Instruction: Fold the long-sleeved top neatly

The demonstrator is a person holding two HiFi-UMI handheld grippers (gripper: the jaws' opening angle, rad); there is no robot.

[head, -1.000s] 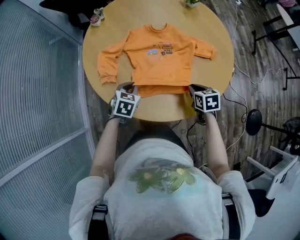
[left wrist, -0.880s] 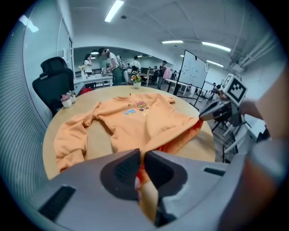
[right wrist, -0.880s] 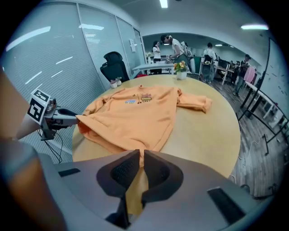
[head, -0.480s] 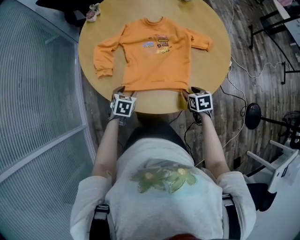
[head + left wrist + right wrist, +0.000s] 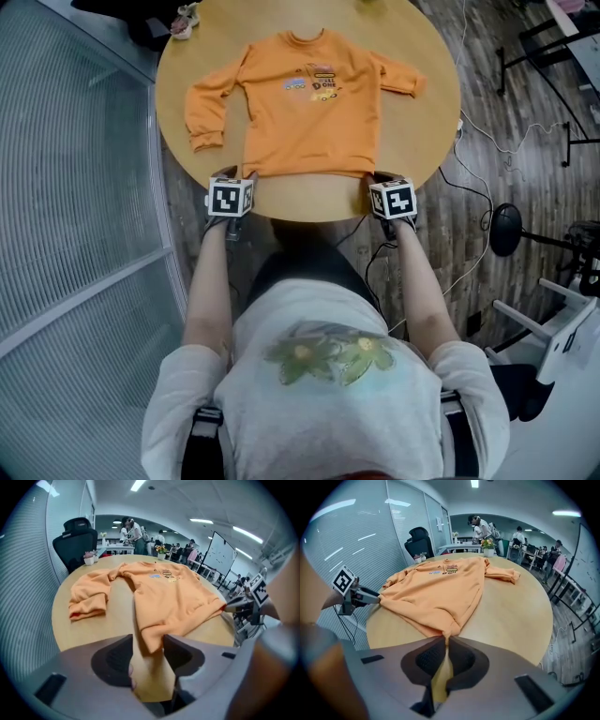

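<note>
- The orange long-sleeved top [image 5: 309, 103] is lying flat, front up, on the round tabletop [image 5: 417, 141], with its hem [image 5: 309, 172] along the near edge, seemingly laid out for a first fold.
- The right gripper [image 5: 445, 641] is pinching the hem's right corner, its jaws having just been closing on the cloth.
- The left gripper [image 5: 147, 644] is straddling the left corner, jaws wide, just easing inward, not yet pressing.
- Both forearms [image 5: 211, 281] are reaching forward, with the grippers angling steeply down.
</note>
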